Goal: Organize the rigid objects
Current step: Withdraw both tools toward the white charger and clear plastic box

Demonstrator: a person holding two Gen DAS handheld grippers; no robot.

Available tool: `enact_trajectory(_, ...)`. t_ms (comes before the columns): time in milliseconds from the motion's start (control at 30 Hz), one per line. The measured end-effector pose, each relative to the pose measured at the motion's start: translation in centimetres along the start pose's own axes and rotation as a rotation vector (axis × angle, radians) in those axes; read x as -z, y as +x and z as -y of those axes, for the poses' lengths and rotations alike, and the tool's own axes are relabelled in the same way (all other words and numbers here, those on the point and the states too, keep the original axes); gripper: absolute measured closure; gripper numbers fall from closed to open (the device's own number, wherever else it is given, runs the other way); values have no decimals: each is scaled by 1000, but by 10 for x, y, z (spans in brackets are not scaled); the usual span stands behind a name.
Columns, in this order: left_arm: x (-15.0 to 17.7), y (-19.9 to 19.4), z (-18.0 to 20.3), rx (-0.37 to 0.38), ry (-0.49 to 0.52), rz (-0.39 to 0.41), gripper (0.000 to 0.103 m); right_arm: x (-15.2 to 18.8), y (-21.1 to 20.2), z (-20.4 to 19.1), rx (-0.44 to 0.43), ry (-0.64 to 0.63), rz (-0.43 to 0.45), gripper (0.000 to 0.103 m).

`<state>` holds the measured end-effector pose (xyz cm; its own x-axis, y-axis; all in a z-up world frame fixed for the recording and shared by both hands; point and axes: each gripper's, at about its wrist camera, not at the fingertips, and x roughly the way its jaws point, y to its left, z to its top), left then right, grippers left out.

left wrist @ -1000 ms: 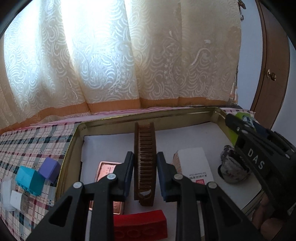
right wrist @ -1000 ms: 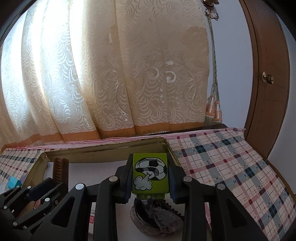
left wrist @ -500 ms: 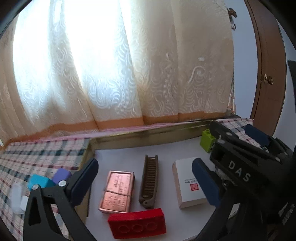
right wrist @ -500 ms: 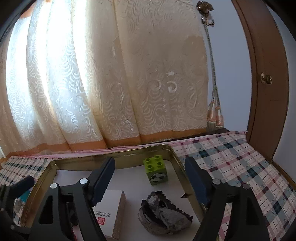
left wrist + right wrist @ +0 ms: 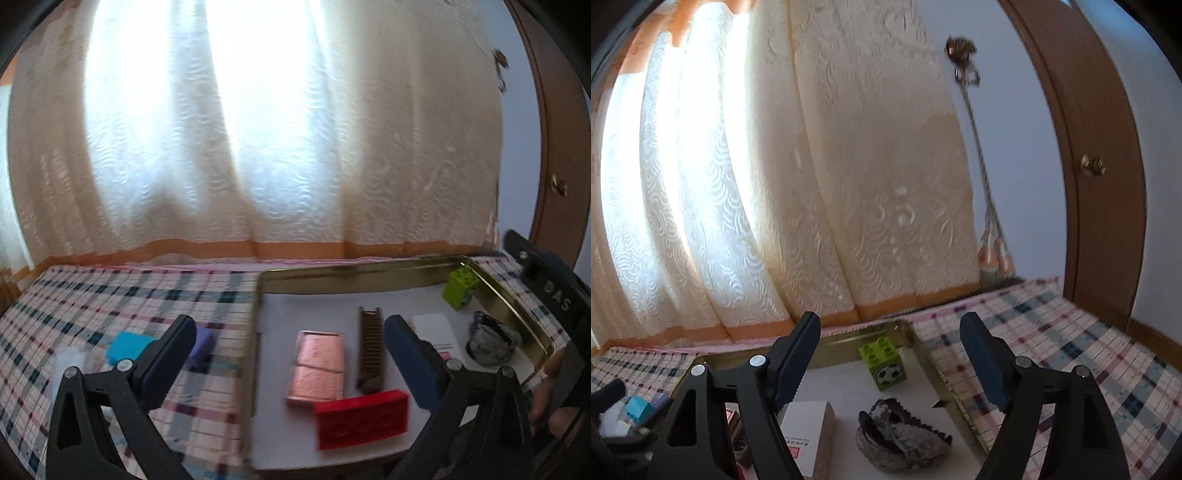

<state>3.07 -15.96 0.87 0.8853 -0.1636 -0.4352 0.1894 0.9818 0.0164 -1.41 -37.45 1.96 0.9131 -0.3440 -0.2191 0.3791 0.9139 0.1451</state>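
All in the gold tray (image 5: 369,282): brown comb (image 5: 371,352) lying flat at centre, copper tin (image 5: 317,367) left of it, red brick (image 5: 364,413) at the near edge, green brick (image 5: 882,365) upright in the far right corner.

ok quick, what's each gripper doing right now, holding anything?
Left gripper: open, holding nothing.
Right gripper: open, holding nothing.

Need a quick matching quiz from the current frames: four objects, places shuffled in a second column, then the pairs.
Things:
1. lime-green toy block with a football print
2. red plastic brick
3. teal plastic block
4. brown wooden comb

Places:
A. on the checked tablecloth, outside the tray
B. far right corner of the gold metal tray
C. tray's near edge
D. between the copper tin and the white box

Pairs: 1-B, 2-C, 3-A, 4-D
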Motion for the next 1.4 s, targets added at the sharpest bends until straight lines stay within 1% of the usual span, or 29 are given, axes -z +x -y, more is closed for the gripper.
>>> enact_trajectory(100,4,-8,-17,-51,-26,41,0,1,-13,-3,26,-26,46,23)
enact_trajectory(167,5,-14,-25,-99,-22,88,0,1,-21,-5,41,-28,73,23)
enact_trajectory(233,7,-16,-32,-131,-12,103,0,2,-29,-8,64,-35,101,23)
enact_trajectory(300,9,-16,-36,-136,-13,98,0,3,-36,-11,83,-37,119,23)
enact_trajectory(433,10,-16,-45,-120,-45,94,0,5,-45,-10,110,-13,132,23)
enact_trajectory(533,11,-18,-43,-113,-34,95,0,7,-57,-7,153,14,165,23)
enact_trajectory(633,12,-21,-42,-108,-21,101,0,10,-67,-3,167,62,167,23)
enact_trajectory(733,14,-24,-46,-97,-17,101,0,14,-75,-4,158,87,144,23)
enact_trajectory(900,16,-27,-57,-79,-25,98,0,21,-93,-22,149,78,155,23)
enact_trajectory(1100,18,-30,-77,-77,-20,91,0,28,-102,-45,112,76,125,23)
enact_trajectory(1200,19,-30,-90,-89,-34,83,1,32,-103,-60,98,57,104,23)
enact_trajectory(1400,21,-30,-116,-116,-41,79,1,37,-106,-87,70,46,94,23)
